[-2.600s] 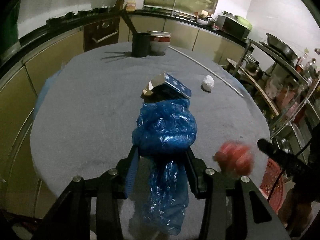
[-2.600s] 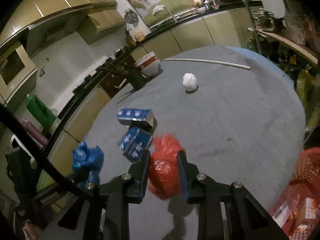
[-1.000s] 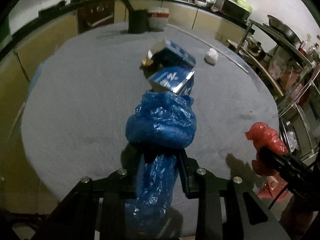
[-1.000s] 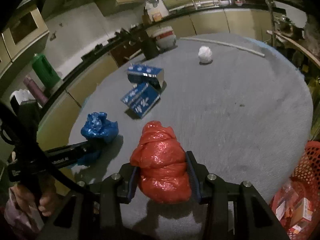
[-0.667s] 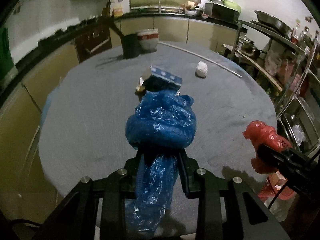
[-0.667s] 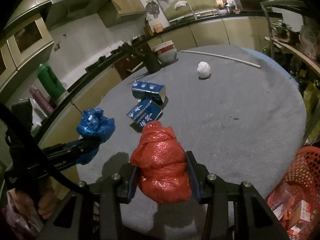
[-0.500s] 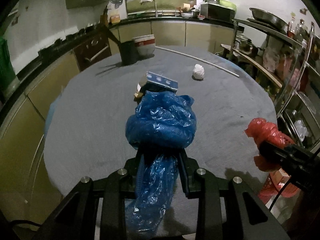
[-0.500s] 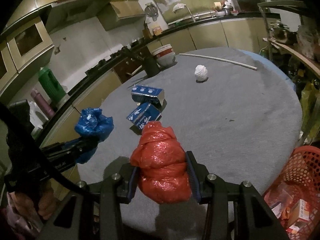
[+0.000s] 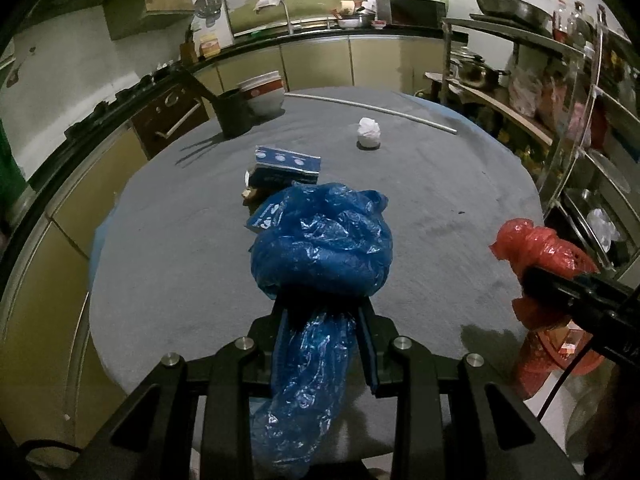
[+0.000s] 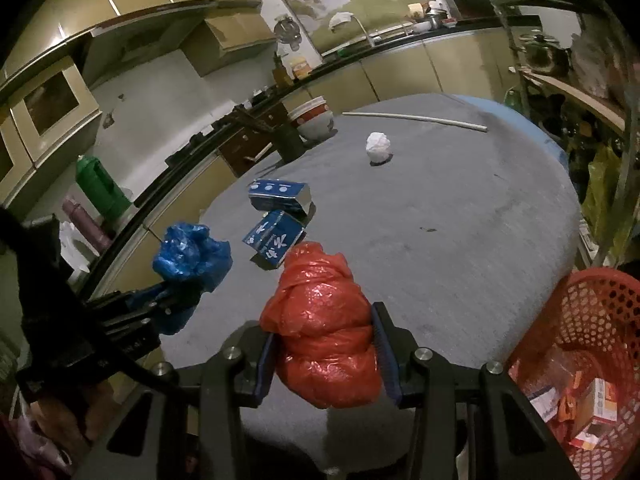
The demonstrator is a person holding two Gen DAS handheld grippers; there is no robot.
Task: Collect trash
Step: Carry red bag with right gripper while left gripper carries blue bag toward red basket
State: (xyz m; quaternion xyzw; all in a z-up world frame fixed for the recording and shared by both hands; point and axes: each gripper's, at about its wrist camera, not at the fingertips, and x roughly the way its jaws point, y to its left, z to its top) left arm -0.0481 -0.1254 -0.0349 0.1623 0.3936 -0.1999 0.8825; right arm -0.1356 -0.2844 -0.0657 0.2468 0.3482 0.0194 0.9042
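The left gripper (image 9: 325, 332) is pointing steeply down over the near edge of the table (image 9: 168, 264), its jaws clamped on the neck of the blue bag (image 9: 322, 248). The bag's bunched body is bulging above the fingertips, and its loose tail is hanging between the fingers toward the camera. The bag is sitting clear of the tabletop.

The right gripper (image 10: 327, 354) is also pointing down, less steeply, over the table's near edge. Its jaws are clamped on the red bag (image 10: 326, 332), with one pad pressing on each side. In the right wrist view the left gripper is appearing at the lower left with the blue bag; part of a hand (image 10: 60, 420) is showing below it.

The basket (image 10: 580, 320) is standing beside the table at the near right, with cartons inside it. Two blue boxes (image 10: 276, 216) are lying near the middle of the tabletop, just beside each other. The paper ball (image 10: 378, 146) is lying toward the far edge, near the white rod (image 10: 416, 119).

Compared with the frames from one second ago, both grips are remaining unchanged. Both grippers are sitting higher and farther back: more of the far counter is appearing in the left wrist view, and the boxes are showing smaller. In the right wrist view more of the basket is entering at the lower right. The boxes, ball and rod are lying where they lay before.
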